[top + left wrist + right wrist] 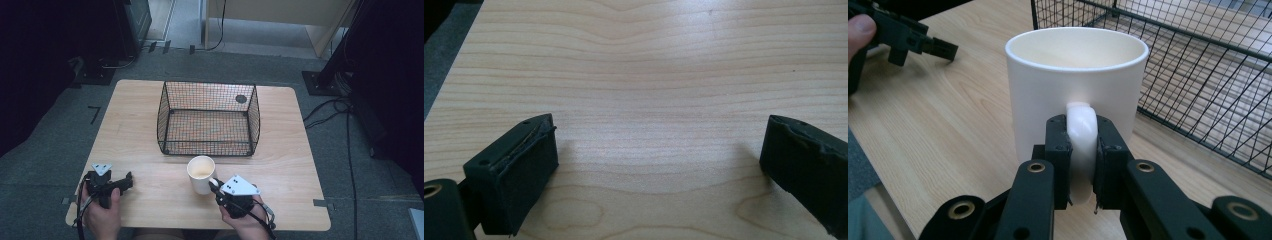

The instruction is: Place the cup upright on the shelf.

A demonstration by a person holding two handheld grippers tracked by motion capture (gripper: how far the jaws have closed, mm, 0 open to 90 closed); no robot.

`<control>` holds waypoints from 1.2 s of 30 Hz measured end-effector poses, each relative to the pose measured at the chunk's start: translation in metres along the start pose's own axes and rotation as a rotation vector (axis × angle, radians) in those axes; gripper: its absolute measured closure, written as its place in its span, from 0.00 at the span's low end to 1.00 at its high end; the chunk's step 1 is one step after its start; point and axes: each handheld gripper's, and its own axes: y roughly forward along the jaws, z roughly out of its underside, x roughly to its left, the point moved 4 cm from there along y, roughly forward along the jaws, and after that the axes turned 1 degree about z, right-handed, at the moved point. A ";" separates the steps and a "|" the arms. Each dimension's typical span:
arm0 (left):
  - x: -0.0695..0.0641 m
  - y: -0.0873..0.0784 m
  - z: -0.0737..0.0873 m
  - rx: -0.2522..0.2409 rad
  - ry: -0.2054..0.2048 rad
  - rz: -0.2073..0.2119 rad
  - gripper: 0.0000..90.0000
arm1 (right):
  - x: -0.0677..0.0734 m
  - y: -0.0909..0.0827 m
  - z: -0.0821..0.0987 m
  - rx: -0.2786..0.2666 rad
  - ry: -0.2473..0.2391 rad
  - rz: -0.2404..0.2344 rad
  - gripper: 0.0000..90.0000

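Observation:
A white mug (201,173) (1075,85) stands out just in front of the black wire basket (208,119). My right gripper (216,186) (1082,150) is shut on the mug's handle (1081,135), with a black pad pressed on each side of it. The mug is upright and looks lifted a little off the wooden table (150,195). My left gripper (125,181) (659,145) rests low over the table at the near left, its jaws wide apart with bare wood between them.
The wire basket (1198,75) lies close behind and right of the mug, empty. A dark round mark (241,99) shows on the table behind it. Cables (345,125) run over the grey floor to the right. The table's near edge (200,227) is by my hands.

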 end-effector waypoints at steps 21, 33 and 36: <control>0.000 0.000 0.000 0.000 0.000 0.000 0.02 | -0.020 -0.020 -0.034 -0.076 0.001 -0.007 0.90; 0.000 0.000 0.000 0.000 0.000 0.000 0.02 | -0.034 -0.028 -0.053 -0.105 0.004 0.016 0.90; 0.000 0.000 0.000 0.000 0.000 0.000 0.02 | -0.037 -0.029 -0.057 -0.115 0.004 0.021 0.90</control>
